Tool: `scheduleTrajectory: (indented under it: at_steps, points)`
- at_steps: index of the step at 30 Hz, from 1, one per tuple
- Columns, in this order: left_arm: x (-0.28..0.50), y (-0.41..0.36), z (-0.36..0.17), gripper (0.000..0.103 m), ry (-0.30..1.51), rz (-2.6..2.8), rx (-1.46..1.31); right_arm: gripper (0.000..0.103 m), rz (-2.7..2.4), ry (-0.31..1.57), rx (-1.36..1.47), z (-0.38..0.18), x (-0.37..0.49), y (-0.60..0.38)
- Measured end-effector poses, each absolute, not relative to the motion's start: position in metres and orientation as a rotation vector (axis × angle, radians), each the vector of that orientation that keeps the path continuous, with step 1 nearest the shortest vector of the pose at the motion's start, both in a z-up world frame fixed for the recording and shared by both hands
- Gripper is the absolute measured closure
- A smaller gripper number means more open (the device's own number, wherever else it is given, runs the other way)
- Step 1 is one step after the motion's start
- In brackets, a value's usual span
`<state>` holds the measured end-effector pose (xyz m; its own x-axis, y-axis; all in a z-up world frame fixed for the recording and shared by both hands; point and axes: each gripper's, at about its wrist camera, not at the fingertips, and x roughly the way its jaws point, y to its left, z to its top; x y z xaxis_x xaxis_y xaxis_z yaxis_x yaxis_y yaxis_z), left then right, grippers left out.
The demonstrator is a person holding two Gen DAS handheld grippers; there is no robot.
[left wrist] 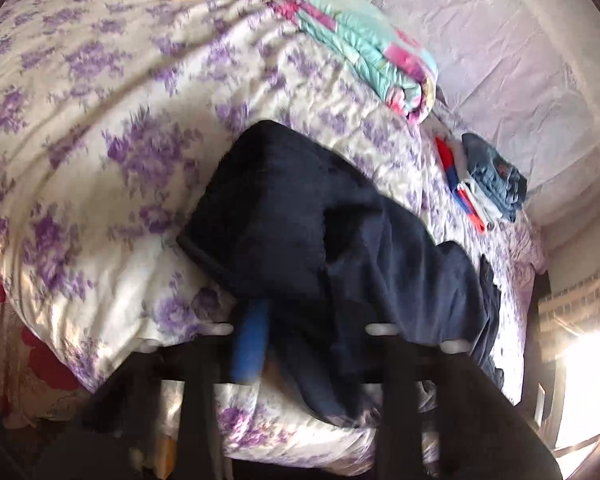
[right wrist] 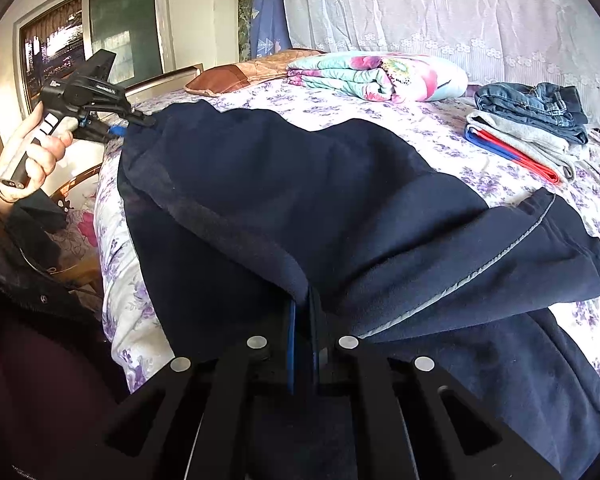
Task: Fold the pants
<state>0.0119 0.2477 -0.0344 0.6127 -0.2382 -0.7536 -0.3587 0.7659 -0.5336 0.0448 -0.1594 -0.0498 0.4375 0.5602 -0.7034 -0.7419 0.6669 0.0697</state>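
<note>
Dark navy pants (right wrist: pixel 300 184) lie spread over the bed with the purple-flowered sheet (right wrist: pixel 440 128); they also show in the left wrist view (left wrist: pixel 340 240). My right gripper (right wrist: pixel 305 312) is shut on a fold of the pants near the front edge, blue fingers (right wrist: pixel 292 344) pinched together. My left gripper (right wrist: pixel 136 124) is seen from the right wrist view at the far left corner of the pants, shut on the cloth. In the left wrist view one blue finger (left wrist: pixel 250 344) shows, with the cloth draped over the other.
A stack of folded clothes, jeans on top (right wrist: pixel 532 108), sits at the back right of the bed. A folded floral quilt (right wrist: pixel 376 74) and a brown pillow (right wrist: pixel 236 74) lie at the back. A window (right wrist: pixel 96 32) is at the left.
</note>
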Motion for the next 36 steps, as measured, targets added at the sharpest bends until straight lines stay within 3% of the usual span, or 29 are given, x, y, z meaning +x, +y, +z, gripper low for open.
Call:
scheduleTrajectory:
  at_steps: [6, 8, 15, 21, 25, 31, 36]
  points:
    - [0.014, 0.242, -0.036, 0.077, 0.988, 0.127, -0.671, 0.097, 0.813, 0.761, -0.260, -0.049, 0.043, -0.160]
    - [0.009, 0.245, -0.039, 0.068, 1.003, 0.138, -0.685, 0.097, 0.811, 0.761, -0.264, -0.049, 0.043, -0.160]
    - [0.008, 0.248, -0.030, 0.066, 0.958, 0.122, -0.646, 0.097, 0.815, 0.771, -0.256, -0.050, 0.045, -0.160]
    - [0.025, 0.233, -0.024, 0.073, 0.933, 0.120, -0.525, 0.097, 0.811, 0.770, -0.250, -0.051, 0.045, -0.160]
    - [0.031, 0.252, -0.051, 0.080, 0.964, 0.118, -0.639, 0.097, 0.810, 0.762, -0.229, -0.048, 0.044, -0.161]
    - [0.012, 0.260, -0.005, 0.083, 0.830, 0.148, -0.597, 0.097, 0.905, 0.677, -0.208, -0.007, 0.020, -0.151]
    - [0.013, 0.265, -0.064, 0.083, 0.976, 0.210, -0.578, 0.095, 0.856, 0.830, -0.333, -0.061, 0.023, -0.128]
